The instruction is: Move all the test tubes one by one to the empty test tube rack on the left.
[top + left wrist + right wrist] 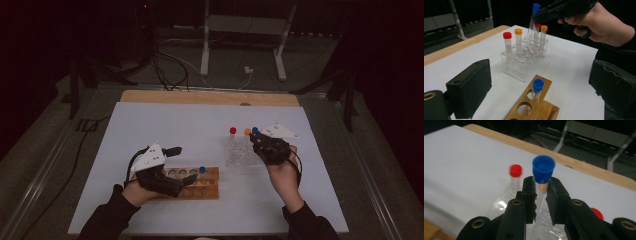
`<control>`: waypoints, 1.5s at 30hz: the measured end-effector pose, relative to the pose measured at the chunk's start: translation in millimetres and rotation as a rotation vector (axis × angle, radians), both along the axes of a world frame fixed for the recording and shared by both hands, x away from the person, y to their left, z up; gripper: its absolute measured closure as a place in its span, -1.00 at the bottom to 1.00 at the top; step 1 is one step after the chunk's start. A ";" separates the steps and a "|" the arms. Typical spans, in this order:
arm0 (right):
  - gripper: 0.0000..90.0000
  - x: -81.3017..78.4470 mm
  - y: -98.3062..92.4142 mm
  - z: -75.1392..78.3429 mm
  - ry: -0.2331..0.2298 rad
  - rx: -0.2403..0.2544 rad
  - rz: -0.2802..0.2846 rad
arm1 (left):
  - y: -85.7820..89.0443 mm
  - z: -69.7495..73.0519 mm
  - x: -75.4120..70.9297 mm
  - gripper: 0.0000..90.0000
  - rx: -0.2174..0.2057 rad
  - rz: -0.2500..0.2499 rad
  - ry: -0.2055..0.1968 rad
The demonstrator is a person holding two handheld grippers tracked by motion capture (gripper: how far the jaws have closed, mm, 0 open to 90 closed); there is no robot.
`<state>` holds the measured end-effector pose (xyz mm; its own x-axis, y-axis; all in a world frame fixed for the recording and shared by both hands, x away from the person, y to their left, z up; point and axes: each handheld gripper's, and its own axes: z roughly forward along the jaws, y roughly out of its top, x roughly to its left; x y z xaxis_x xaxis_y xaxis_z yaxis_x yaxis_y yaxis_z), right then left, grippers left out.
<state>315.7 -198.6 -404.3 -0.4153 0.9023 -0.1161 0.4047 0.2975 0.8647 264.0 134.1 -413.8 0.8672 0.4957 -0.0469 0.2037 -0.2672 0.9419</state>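
The blue-capped tube [543,173] is pinched just under its cap between the two black jaws of the right claw [541,197], lifted above the clear plastic rack [524,62] with its lower end tilted over the rack's far end, as the left gripper view shows. That rack sits toward the right side of the white surface [175,125], nearer its far edge than its near one, and in it stand a red-capped tube [507,43] and an orange-capped tube [518,40] at one end, with another orange-capped tube [543,33] and a second red cap behind the lifted tube. Just beside the clear rack, toward the near edge and the middle of the surface, lies a wooden rack [197,182] with a row of round holes; a second blue-capped tube [537,88] stands in the hole at its right end. The left claw [185,165] rests at the wooden rack's left end, its jaws spread wide with nothing between them.
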 end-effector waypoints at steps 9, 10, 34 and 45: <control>0.70 -6.7 20.4 4.6 0.019 0.014 0.134 | -1.2 5.7 8.3 -0.88 0.013 -0.017 0.017; 0.70 -7.3 22.7 4.2 0.022 0.012 0.153 | -1.7 6.5 9.5 -0.88 0.014 -0.016 0.017; 0.70 -6.7 58.5 -3.8 0.064 0.000 0.321 | -42.9 28.8 58.0 -0.43 0.042 -0.048 0.022; 0.70 -7.1 62.2 -4.7 0.069 0.001 0.329 | -64.0 25.2 70.8 -0.02 0.067 -0.059 0.028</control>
<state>308.6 -136.5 -409.0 -0.6915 0.7183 -0.0766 0.3443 0.4210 0.8392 334.8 70.1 -388.6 0.8938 0.4467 -0.0401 0.2119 -0.3418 0.9156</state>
